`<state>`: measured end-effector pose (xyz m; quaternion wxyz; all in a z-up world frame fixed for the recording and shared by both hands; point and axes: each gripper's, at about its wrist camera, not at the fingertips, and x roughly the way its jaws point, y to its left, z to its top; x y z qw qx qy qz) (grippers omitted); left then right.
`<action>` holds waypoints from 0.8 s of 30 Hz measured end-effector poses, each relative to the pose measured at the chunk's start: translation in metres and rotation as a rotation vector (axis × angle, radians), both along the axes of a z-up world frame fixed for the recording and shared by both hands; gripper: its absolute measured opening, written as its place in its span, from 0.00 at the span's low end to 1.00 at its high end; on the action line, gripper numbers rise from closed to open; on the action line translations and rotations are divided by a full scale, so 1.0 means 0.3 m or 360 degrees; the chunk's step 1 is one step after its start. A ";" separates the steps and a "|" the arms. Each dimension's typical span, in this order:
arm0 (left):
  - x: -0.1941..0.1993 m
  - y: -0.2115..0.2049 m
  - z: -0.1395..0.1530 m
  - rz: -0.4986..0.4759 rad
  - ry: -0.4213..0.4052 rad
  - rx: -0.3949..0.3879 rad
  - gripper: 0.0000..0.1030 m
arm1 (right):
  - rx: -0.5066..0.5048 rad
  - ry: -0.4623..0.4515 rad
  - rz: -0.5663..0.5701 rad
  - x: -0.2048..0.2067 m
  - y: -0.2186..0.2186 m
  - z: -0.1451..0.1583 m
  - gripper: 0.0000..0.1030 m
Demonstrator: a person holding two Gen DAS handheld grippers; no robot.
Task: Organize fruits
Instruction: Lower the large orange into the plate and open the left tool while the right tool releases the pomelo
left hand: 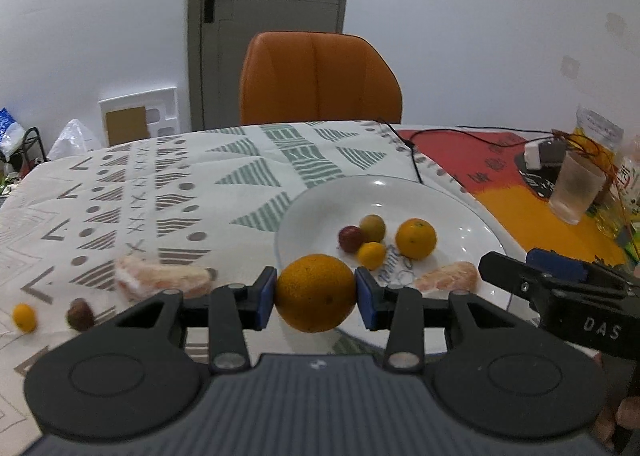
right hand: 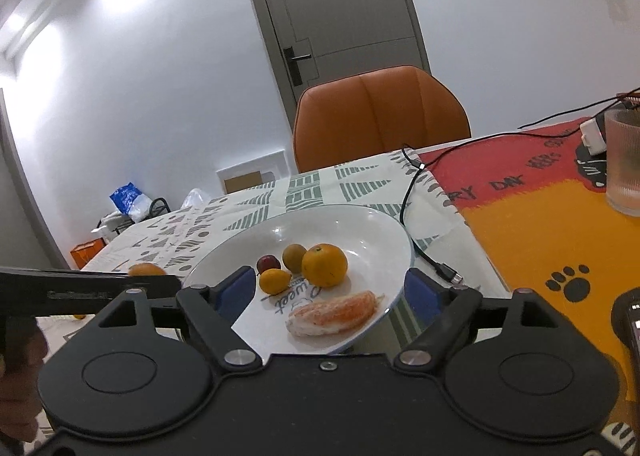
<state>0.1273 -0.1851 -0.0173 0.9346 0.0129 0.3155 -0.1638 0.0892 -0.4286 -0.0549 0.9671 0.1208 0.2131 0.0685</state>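
Left tool is closed on a large orange, held off the counter at the white plate's 7 o'clock rim; right tool stands wide open and empty over the plate's near edge. On the plate: a peeled segment nearest, then a kumquat, second orange, red fruit and greenish fruit. At the left tool's 9 o'clock, on the patterned cloth, lie another peeled segment, a dark fruit and a small kumquat.

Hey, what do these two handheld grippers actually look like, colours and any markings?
Both match: matte black plastic linkages with round discs and silver pivot screws. The left gripper has blue finger pads and a grey ribbed body behind. The right gripper has blue pads too, and white "DAS" lettering on its side in the left view.
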 end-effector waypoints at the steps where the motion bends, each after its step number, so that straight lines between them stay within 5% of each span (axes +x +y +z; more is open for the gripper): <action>1: 0.003 -0.011 -0.001 -0.0010 -0.0001 0.0008 0.39 | 0.0010 0.0002 0.0000 -0.002 -0.004 -0.002 0.79; 12: 0.028 -0.069 -0.016 -0.0049 0.0014 0.0046 0.40 | 0.0061 0.0006 0.0004 -0.009 -0.022 -0.020 0.79; 24: 0.015 -0.007 0.007 0.0037 -0.0026 0.0086 0.59 | 0.0073 0.0009 -0.0012 -0.006 -0.015 -0.020 0.79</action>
